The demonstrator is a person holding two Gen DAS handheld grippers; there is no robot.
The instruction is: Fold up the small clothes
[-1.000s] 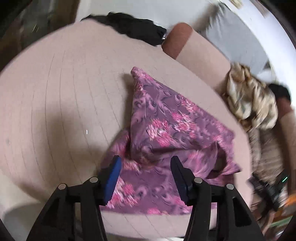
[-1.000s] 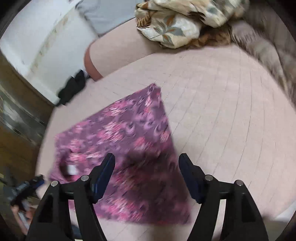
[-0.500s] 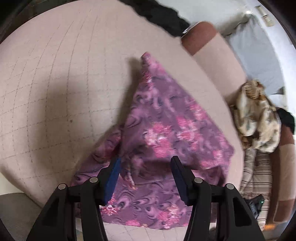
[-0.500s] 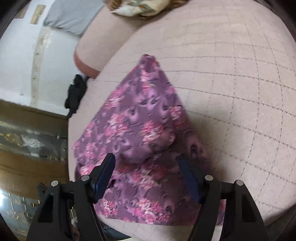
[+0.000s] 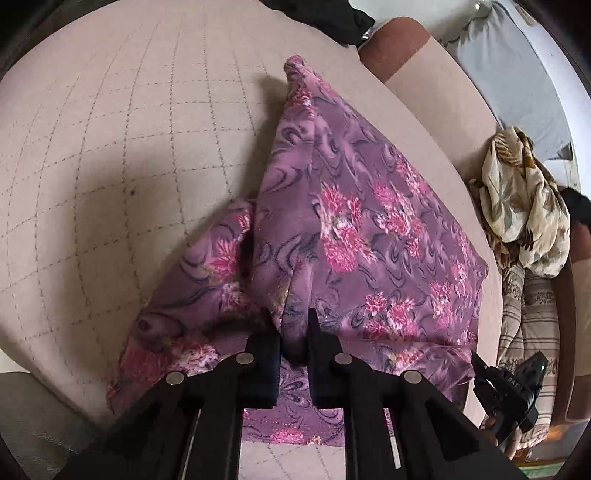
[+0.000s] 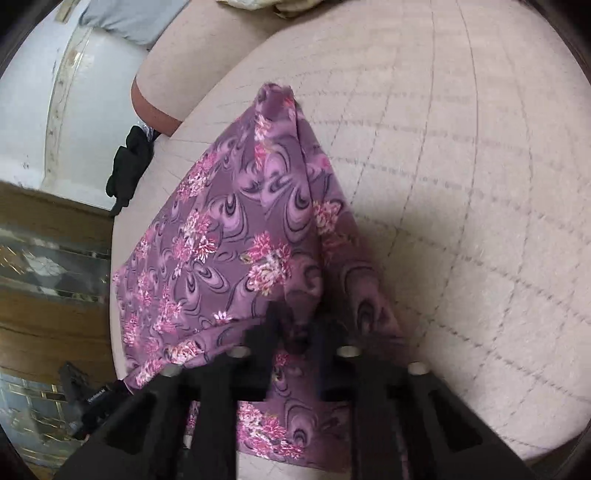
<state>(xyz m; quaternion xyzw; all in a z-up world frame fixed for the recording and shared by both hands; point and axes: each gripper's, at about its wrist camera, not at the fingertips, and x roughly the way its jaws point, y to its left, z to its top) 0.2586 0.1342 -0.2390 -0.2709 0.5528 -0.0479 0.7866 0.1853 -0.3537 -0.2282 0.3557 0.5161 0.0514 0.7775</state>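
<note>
A purple garment with pink flowers [image 5: 351, 221] lies on a pale pink quilted seat [image 5: 110, 147], its far corner pulled up into a peak. My left gripper [image 5: 290, 321] is closing its jaws on a fold at the garment's near edge, and the pads pinch the cloth. In the right wrist view the same garment [image 6: 229, 236] rises to a point, and my right gripper [image 6: 299, 317] is closing on another fold of the near edge, with cloth bunched between its fingers. The fingertips of both are partly buried in fabric.
A black garment [image 5: 321, 14] lies at the seat's far edge by a brown bolster [image 5: 391, 48]. A beige leaf-print cloth [image 5: 524, 206] and a striped one [image 5: 528, 325] are heaped at the right. A grey pillow [image 5: 517, 74] lies behind. Wooden furniture [image 6: 48, 258] stands left of the seat.
Both grippers came down onto the garment's near edge, and their jaws went from wide apart to pinched on folds of the purple cloth.
</note>
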